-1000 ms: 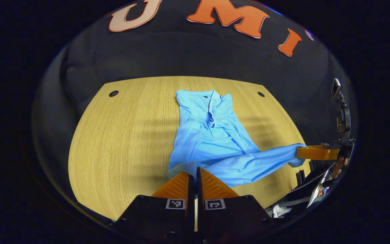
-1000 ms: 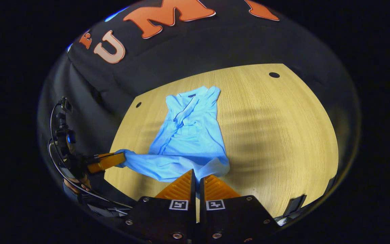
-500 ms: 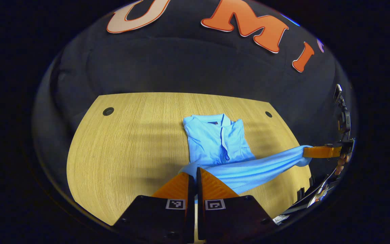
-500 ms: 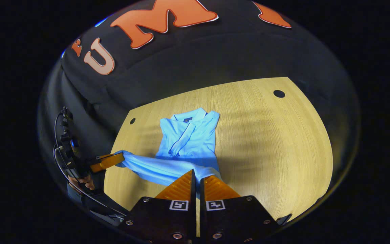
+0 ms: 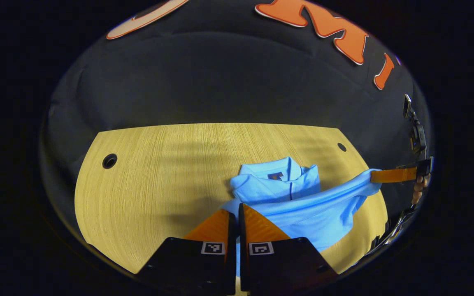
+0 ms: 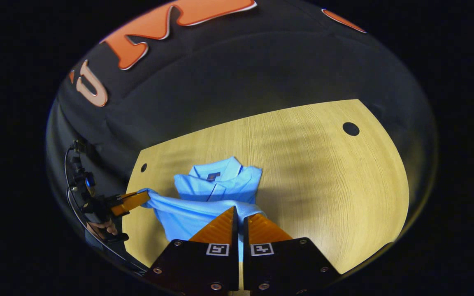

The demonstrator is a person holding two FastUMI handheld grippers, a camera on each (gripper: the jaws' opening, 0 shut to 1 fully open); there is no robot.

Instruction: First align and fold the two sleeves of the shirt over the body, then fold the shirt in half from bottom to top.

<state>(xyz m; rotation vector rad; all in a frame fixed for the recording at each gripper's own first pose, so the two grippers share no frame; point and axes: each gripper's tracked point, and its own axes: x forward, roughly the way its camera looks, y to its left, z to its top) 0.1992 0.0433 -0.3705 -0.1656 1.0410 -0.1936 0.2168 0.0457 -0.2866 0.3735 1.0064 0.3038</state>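
- Gripping the bottom hem of the light blue shirt [image 5: 298, 205], the left claw [image 5: 233, 214] has its two fingers pressed together on the fabric at one hem corner.
- The right claw [image 6: 239, 213] is clamped on the opposite hem corner in the right gripper view, fingers closed on the cloth.
- In the left gripper view the right claw [image 5: 375, 176] appears far off to the right, with a hand [image 5: 419, 190] behind it; the hem stretches taut between the two claws.
- In the right gripper view the left claw [image 6: 144, 196] sits off to the left, with the blue fabric running from it to the near fingers.
- The shirt's collar [image 6: 216, 172] and upper body lie flat on the wooden desk [image 6: 323, 172], just ahead of both claws; the lifted lower part hangs above and in front of it.
- A dark round hole [image 5: 109, 160] marks the desk well to the left of the left claw.
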